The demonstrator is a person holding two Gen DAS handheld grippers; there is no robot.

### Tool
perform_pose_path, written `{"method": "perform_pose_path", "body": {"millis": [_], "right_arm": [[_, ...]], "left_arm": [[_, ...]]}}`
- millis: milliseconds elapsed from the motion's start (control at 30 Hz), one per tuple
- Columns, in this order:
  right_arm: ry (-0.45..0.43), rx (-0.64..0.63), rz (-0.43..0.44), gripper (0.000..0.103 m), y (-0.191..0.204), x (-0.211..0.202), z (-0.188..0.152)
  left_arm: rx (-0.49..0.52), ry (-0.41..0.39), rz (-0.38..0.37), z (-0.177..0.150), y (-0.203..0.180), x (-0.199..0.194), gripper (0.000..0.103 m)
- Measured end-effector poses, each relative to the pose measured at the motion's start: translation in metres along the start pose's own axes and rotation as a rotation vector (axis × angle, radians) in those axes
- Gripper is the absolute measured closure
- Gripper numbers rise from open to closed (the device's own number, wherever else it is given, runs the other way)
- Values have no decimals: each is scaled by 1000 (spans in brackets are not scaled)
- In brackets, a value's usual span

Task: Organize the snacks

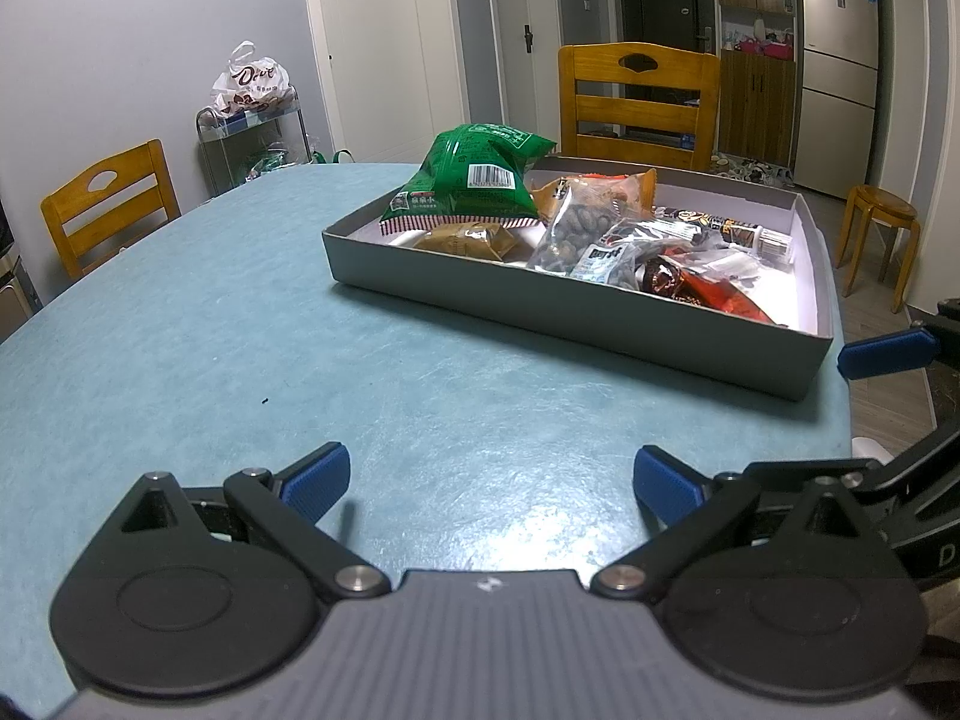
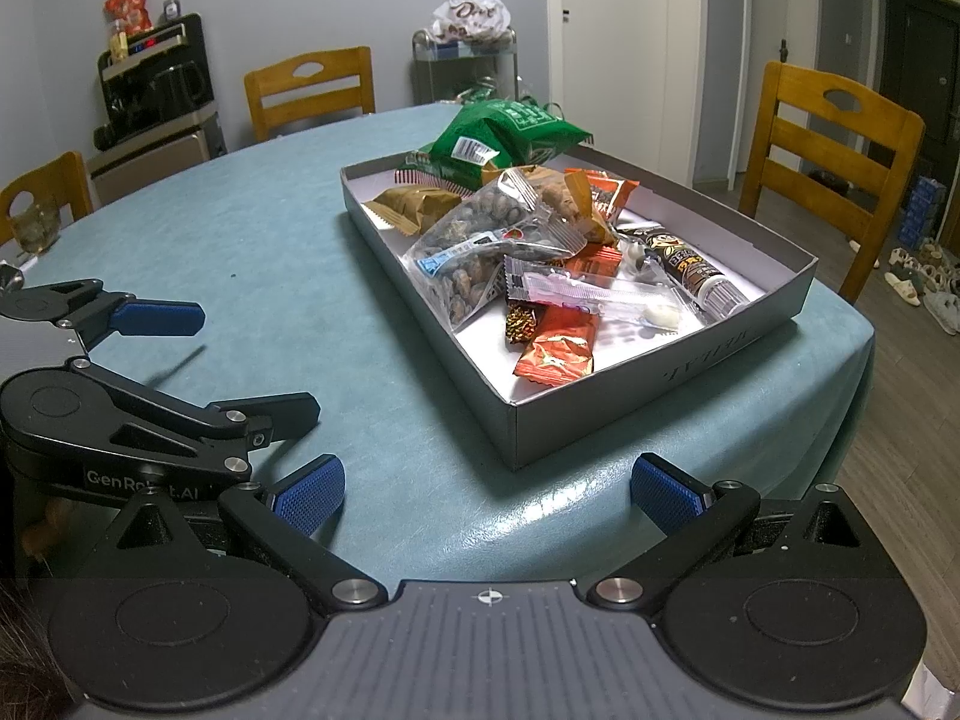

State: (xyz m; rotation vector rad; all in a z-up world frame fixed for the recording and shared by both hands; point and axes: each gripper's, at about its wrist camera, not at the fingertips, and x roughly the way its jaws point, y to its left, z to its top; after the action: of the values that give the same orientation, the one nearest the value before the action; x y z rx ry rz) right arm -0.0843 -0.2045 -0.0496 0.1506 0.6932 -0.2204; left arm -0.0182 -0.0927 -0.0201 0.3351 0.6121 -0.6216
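Both tongs (image 1: 492, 483) (image 2: 487, 495) wide apart, empty.

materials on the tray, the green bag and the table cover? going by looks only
Tray: looks like grey cardboard, matte outside and white inside; thin folded walls with a sharp corner seam.
Green bag: glossy plastic film, puffed and crinkled, with a serrated sealed edge and a printed barcode.
Table cover: probably soft vinyl or coated cloth, teal and mottled; it shows sheen under the light and drapes over the edge.
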Motion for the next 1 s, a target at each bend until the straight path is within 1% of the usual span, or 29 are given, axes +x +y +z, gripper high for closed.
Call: {"method": "perform_pose_path", "body": {"millis": [600, 767, 1000], "right_arm": [[0, -1, -1, 0, 0, 0, 0], [0, -1, -1, 0, 0, 0, 0], [0, 0, 1, 0, 0, -1, 0]], "left_arm": [[0, -1, -1, 0, 1, -1, 1], [-18, 8, -27, -1, 3, 2, 1], [-25, -5, -36, -2, 4, 0, 1]]}}
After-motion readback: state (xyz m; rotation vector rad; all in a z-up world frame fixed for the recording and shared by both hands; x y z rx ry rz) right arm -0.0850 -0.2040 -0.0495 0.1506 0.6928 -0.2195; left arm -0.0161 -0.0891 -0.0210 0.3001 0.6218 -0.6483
